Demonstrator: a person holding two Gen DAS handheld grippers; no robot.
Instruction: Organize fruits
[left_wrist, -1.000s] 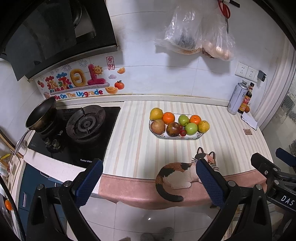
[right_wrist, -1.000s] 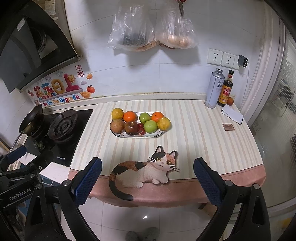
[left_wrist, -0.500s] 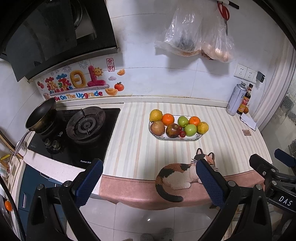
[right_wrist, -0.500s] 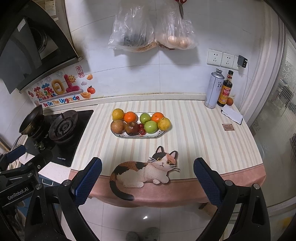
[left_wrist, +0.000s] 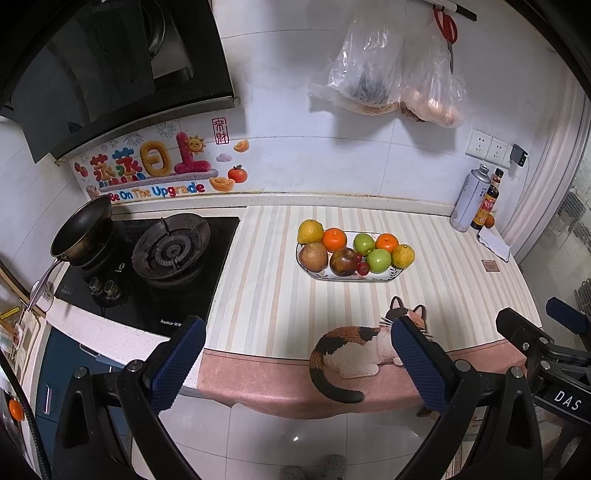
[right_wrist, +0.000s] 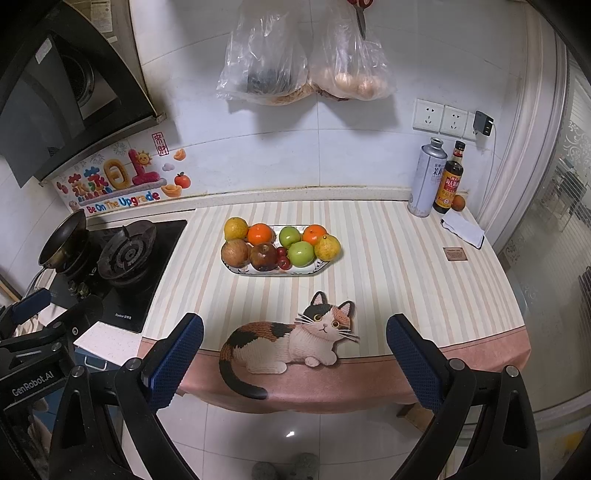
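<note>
Both the left gripper (left_wrist: 297, 360) and right gripper (right_wrist: 294, 356) hang released, jaws wide and empty, near the counter's front edge, while the mixed fruits (right_wrist: 280, 245) sit heaped in the oval patterned ceramic dish (right_wrist: 236, 270) mid-counter on the striped tablecloth (right_wrist: 388, 280), right of the black gas hob (right_wrist: 127, 258).
</note>
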